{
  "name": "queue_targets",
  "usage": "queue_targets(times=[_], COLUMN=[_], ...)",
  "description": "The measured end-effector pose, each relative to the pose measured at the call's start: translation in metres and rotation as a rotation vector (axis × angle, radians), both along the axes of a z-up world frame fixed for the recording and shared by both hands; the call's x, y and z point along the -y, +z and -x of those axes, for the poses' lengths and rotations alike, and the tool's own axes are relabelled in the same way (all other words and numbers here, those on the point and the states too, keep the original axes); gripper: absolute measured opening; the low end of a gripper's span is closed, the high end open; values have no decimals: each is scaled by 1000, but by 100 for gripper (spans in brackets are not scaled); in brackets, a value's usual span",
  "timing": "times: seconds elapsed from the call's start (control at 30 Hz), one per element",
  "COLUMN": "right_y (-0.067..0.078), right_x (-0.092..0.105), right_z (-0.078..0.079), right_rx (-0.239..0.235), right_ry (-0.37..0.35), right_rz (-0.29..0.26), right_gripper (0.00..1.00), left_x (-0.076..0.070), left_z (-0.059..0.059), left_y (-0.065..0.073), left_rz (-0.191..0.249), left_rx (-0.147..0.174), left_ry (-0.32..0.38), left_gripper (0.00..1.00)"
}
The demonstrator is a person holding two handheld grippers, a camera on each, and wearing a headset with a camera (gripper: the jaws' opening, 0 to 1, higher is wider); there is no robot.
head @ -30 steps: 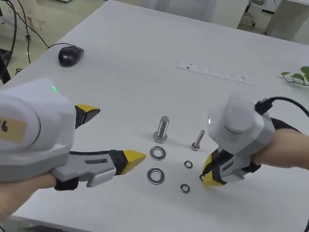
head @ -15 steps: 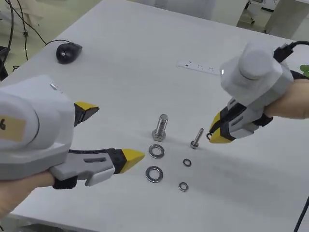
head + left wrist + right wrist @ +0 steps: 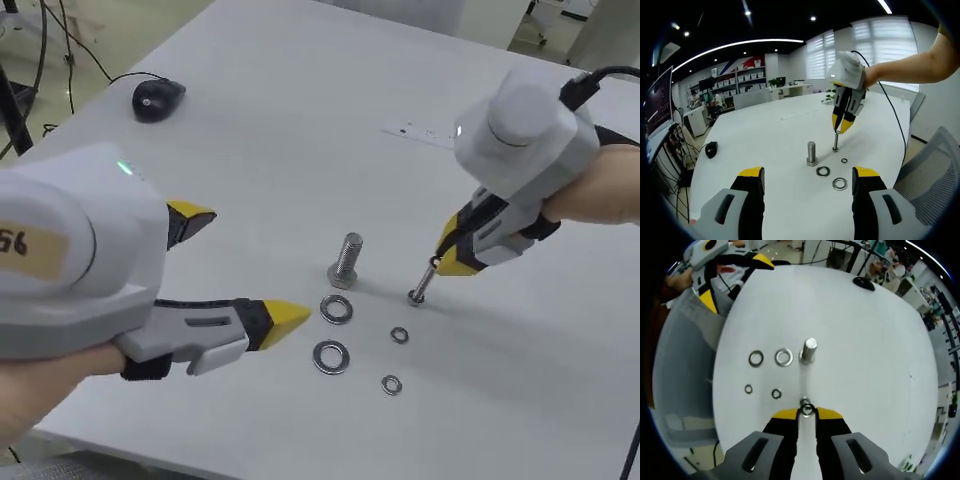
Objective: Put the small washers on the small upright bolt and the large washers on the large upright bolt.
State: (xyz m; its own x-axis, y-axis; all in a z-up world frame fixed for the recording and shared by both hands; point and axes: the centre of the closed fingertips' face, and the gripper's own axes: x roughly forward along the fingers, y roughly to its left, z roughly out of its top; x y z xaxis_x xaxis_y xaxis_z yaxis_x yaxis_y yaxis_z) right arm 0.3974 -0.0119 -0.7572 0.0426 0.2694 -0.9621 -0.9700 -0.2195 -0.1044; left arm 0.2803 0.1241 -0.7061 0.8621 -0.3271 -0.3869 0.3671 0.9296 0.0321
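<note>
- The right tool (image 3: 447,262), gripped in a person's hand, is clamped by its yellow tips on a small washer (image 3: 808,410), seen most clearly in the right gripper view.
- The held washer sits right at the top of the small bolt (image 3: 418,289). Whether it is already around the thread cannot be told.
- The small bolt stands on its head on the white bench (image 3: 270,150), near the middle of the working area.
- The large bolt (image 3: 345,262) stands upright on its head just beside the small bolt, on the side towards the left tool.
- One large washer (image 3: 336,309) lies flat close to the large bolt's base. A second large washer (image 3: 331,356) lies just beyond it, nearer the person.
- Two loose small washers lie flat on the bench, one (image 3: 399,335) near the small bolt's foot and the other (image 3: 391,384) further towards the person.
- The left tool (image 3: 243,266) hangs above the bench with its jaws wide apart and nothing between them, near the large washers without touching them.
- A black mouse (image 3: 158,97) and a white power strip (image 3: 425,133) lie on the far part of the bench.
</note>
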Motion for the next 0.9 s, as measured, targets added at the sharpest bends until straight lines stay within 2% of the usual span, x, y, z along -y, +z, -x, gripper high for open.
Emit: queue_targets(times=[0.37, 0.9], right_y=[-12, -44], right_x=[-1, -2], right_z=[-1, -4], right_rx=[-6, -28], right_ry=[15, 28], right_rz=[21, 34], right_gripper=[12, 13], left_x=[0, -1], left_z=[1, 1], left_y=[-1, -3], left_rz=[-1, -12], left_rx=[-4, -14], left_ry=[-3, -1], left_gripper=[71, 71])
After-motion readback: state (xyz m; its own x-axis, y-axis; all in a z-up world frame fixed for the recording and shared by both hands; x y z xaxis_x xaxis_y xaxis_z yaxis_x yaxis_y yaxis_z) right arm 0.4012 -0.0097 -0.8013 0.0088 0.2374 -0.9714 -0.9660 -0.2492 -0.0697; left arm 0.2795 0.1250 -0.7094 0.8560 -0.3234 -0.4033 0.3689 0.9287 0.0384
